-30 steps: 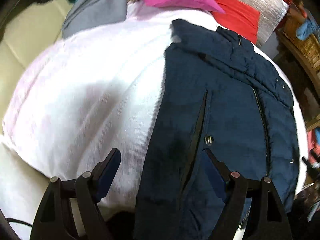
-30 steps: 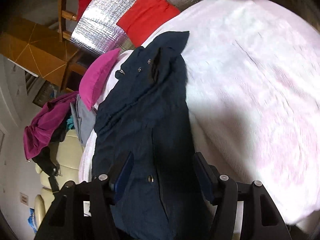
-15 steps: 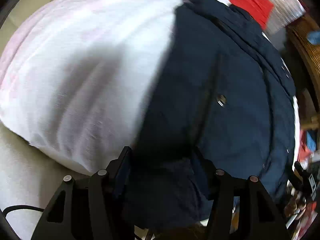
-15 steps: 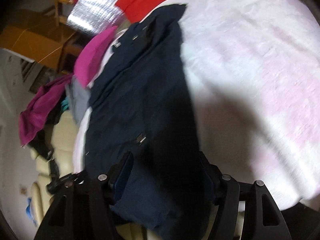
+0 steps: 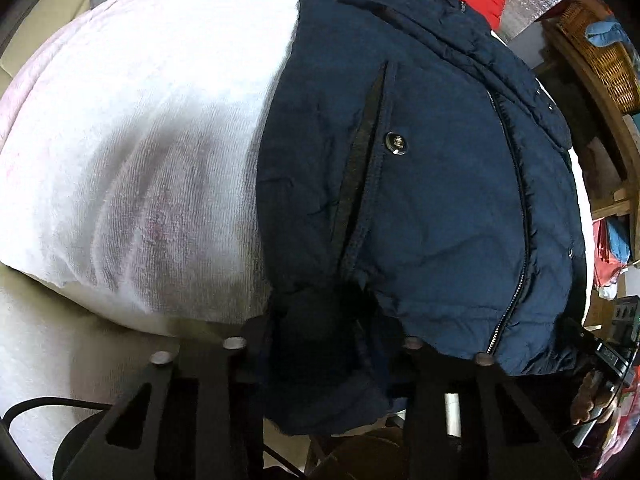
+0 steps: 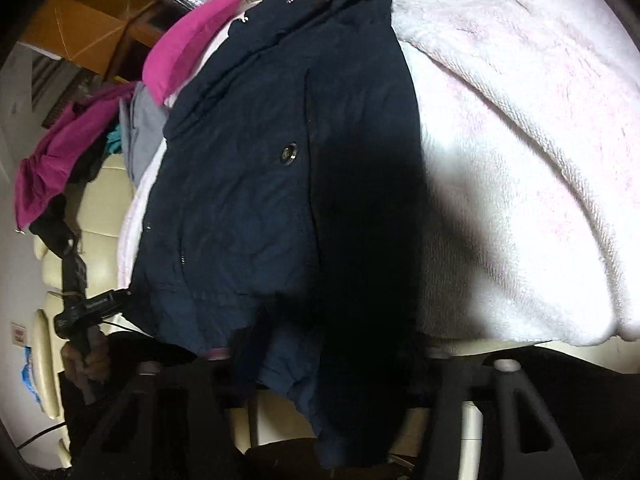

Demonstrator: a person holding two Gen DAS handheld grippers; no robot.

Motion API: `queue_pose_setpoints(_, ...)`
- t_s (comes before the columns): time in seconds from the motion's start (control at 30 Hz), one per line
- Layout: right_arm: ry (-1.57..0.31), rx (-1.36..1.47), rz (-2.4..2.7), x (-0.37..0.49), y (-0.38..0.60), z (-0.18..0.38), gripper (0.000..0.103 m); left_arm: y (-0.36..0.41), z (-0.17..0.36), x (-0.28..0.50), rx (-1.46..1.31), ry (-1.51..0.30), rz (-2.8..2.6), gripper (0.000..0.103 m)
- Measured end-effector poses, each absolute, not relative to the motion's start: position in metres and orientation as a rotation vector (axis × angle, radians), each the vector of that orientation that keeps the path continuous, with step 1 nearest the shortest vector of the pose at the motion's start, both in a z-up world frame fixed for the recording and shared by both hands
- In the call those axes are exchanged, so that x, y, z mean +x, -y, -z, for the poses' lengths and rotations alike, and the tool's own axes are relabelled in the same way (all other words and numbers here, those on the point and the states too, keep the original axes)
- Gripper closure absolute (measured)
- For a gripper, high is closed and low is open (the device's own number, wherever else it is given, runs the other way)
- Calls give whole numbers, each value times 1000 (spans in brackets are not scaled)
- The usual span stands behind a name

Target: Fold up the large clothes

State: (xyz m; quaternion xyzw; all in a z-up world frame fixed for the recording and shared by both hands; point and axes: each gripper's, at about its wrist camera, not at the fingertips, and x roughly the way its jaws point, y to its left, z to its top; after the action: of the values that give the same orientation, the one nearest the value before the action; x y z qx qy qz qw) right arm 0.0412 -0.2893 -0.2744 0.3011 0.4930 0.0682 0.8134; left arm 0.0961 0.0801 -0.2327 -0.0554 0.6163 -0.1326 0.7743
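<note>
Navy jacket [image 5: 420, 184] is lying across the white blanket [image 5: 160, 140], hem at the bottom of both frames. Your left gripper [image 5: 324, 344] and right gripper [image 6: 320, 364] have just been closing, pinching that hem. Next, I'd judge, you're lifting it toward the collar together.

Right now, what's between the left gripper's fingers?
The navy jacket's bunched lower hem sits between the left gripper's fingers, which have just been closing on it; the left wrist view shows it.
</note>
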Motion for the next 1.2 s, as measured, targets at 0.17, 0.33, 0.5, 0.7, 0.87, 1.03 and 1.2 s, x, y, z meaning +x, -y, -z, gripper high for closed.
queue_pose_setpoints(0.17,-909,635,-245,29,295,241,82,-82,204,104,-152,-1255,356,85)
queue_pose_setpoints(0.33,-1081,684,-191,43,299,283,76,-73,221,109,-123,-1340,364,49)
queue_pose_setpoints(0.5,-1090,703,-203,43,305,288,74,-67,232,113,-118,-1380,355,80)
queue_pose_setpoints(0.7,-1025,551,-209,28,295,258,90,-65,205,102,-95,-1279,394,90)
queue_pose_setpoints(0.87,-1002,525,-228,12,294,241,91,-81,182,86,-119,-1194,444,92)
queue_pose_setpoints(1.03,-1034,504,-232,-1,290,248,91,-78,188,79,-53,-1211,432,92)
queue_pose_setpoints(1.2,-1138,659,-170,7,305,286,85,-78,224,106,-61,-1373,342,87)
